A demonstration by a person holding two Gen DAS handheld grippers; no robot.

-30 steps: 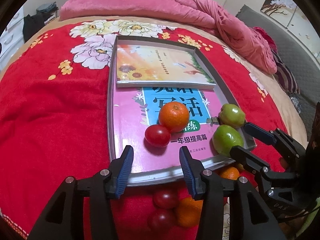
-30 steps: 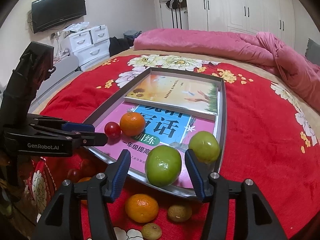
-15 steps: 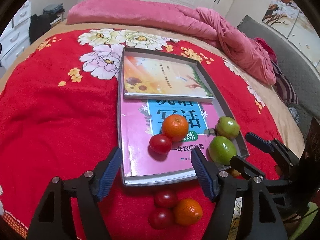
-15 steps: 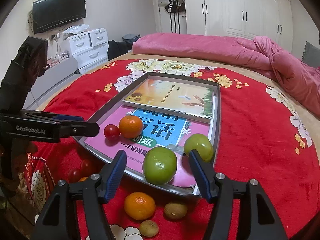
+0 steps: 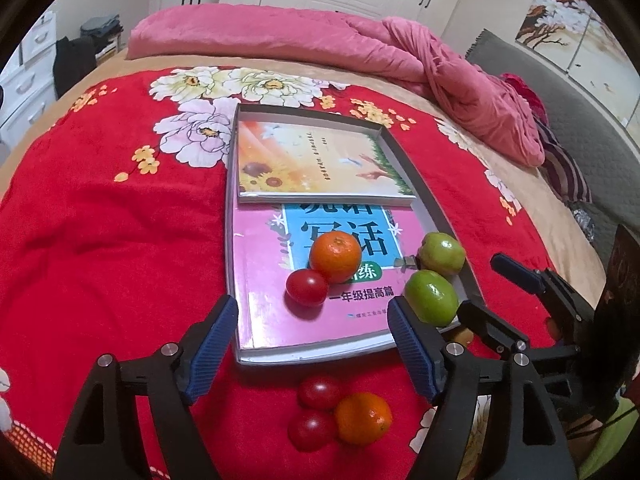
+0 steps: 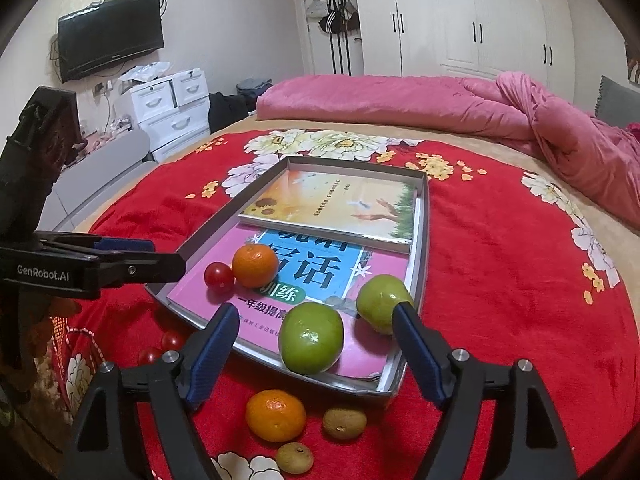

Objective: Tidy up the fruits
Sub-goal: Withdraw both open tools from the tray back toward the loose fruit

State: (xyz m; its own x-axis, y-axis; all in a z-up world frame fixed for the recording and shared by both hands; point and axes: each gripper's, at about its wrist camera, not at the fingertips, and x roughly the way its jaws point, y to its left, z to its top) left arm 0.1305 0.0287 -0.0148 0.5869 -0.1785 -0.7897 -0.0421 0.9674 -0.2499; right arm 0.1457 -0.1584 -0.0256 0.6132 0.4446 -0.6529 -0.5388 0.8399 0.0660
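Hovering at the tray's (image 5: 432,196) near edge, your left gripper (image 5: 312,344) and right gripper (image 6: 316,340) are both empty, jaws just opening wide. An orange (image 5: 335,251), tomato (image 5: 307,287) and two green fruits (image 6: 311,337) are sitting in the tray; loose fruit (image 5: 362,418) is lying on the bed (image 5: 100,240) just outside that edge.

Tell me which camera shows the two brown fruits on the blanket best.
The right wrist view: both brown fruits lie unobstructed below the tray. The left wrist view shows only a sliver of one behind the right gripper.
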